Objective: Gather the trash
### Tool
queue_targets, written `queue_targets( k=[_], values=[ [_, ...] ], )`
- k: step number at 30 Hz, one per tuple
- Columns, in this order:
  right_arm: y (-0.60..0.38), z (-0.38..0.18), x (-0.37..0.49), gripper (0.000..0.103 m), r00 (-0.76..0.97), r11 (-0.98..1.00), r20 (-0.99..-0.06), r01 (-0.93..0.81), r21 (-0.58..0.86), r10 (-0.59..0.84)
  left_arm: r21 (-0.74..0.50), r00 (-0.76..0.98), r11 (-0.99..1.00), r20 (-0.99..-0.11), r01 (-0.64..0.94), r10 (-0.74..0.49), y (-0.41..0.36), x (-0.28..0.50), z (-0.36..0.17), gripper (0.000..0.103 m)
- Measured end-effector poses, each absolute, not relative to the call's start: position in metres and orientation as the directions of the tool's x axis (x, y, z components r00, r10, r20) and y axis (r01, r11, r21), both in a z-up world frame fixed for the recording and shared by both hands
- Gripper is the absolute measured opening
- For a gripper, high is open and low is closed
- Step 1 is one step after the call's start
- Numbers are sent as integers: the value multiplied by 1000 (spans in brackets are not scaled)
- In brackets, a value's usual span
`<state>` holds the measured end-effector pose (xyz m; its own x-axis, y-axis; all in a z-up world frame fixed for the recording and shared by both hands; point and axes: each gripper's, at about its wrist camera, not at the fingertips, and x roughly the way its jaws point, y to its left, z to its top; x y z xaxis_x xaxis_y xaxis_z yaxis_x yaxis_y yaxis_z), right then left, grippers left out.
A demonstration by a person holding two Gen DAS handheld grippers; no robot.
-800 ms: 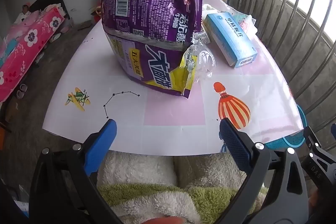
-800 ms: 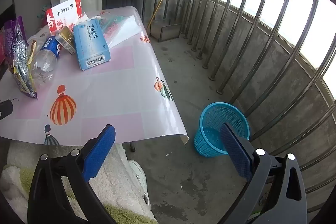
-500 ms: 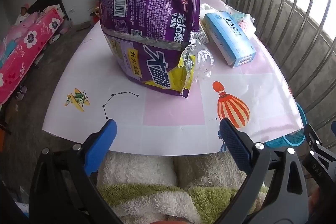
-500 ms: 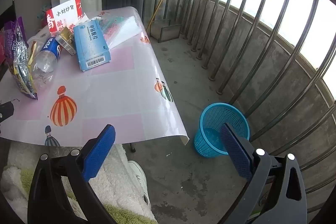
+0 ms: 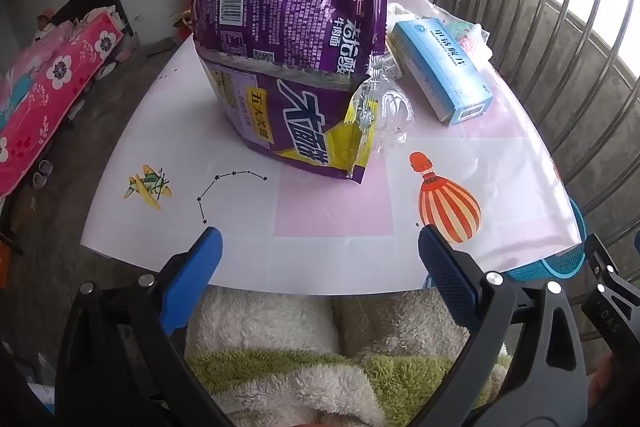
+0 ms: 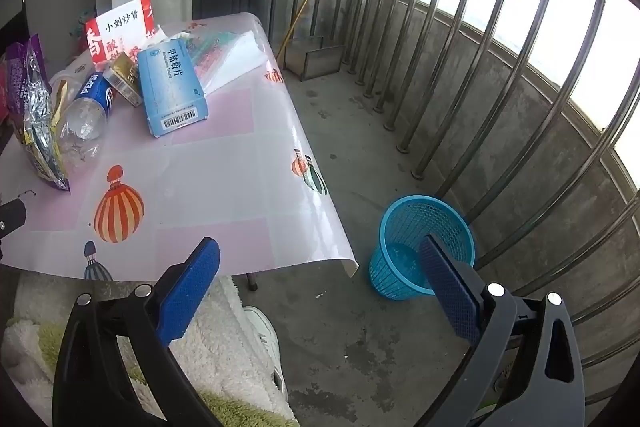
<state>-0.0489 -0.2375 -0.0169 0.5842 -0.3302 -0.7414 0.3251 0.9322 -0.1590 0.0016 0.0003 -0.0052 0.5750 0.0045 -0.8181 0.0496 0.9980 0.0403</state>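
Observation:
A torn purple snack bag (image 5: 292,67) stands in the middle of the table (image 5: 332,203); it also shows at the left edge of the right wrist view (image 6: 32,119). A clear plastic bottle (image 6: 88,107) lies beside it, partly hidden in the left wrist view (image 5: 390,107). A light blue carton (image 5: 440,75) lies to the right, also seen in the right wrist view (image 6: 172,91). A blue mesh bin (image 6: 420,243) stands on the floor right of the table. My left gripper (image 5: 318,247) is open and empty at the table's near edge. My right gripper (image 6: 318,255) is open and empty, off the table's corner.
A small gold box (image 6: 124,79), a red and white packet (image 6: 120,27) and a clear plastic bag (image 6: 224,51) lie at the back of the table. Metal railings (image 6: 500,67) run along the right. A fluffy white and green blanket (image 5: 280,347) lies below the grippers.
The left wrist view has shifted slightly; the purple bag sits a touch farther left and up. The right gripper has barely moved. Both stay open.

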Motion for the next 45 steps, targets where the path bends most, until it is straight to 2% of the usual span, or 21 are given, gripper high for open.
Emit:
queue_targets(
  k=[45],
  values=[
    [-233, -14, -46, 97, 598, 941, -740, 304, -147, -309, 74, 593, 995, -805, 73, 16, 0, 2, -1, 94]
  ],
)
